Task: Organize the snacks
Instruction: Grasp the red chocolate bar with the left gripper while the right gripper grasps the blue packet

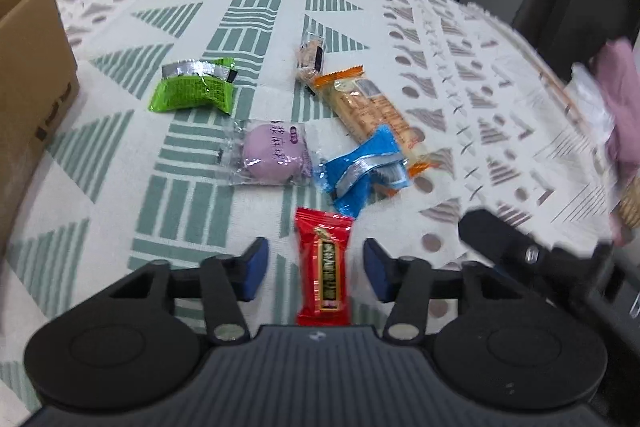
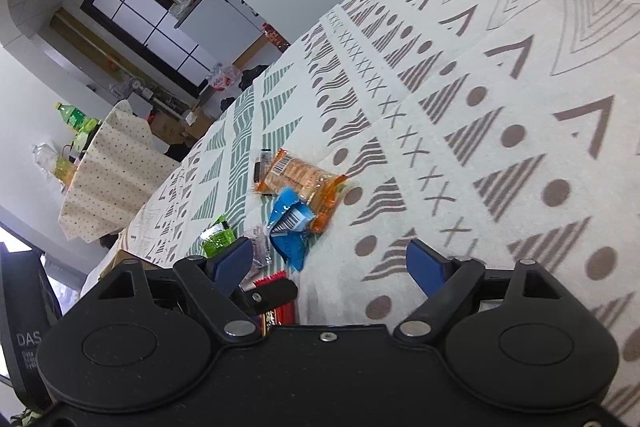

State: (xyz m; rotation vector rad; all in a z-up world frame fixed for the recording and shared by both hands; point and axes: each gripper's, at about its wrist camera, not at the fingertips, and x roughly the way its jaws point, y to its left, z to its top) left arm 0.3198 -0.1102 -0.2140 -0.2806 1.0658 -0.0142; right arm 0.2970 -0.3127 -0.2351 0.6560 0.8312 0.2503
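A: Left hand-held gripper [image 1: 316,269] is wide open, gripping nothing, with the red pack [image 1: 323,269] lying between its fingers on the surface [image 1: 120,187].

B: Foil's slippery, so it could squirt out if one pad hits first. Right hand-held gripper [image 2: 329,265]?

A: Open too, empty, off to the side.

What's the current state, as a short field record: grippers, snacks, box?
left gripper: open, astride the red snack, not closed on it
right gripper: open, holding nothing, over the cloth
loose snacks: green packet, purple mochi, blue packet, orange biscuit pack, small clear wrapper
cardboard box: at left, contents unseen
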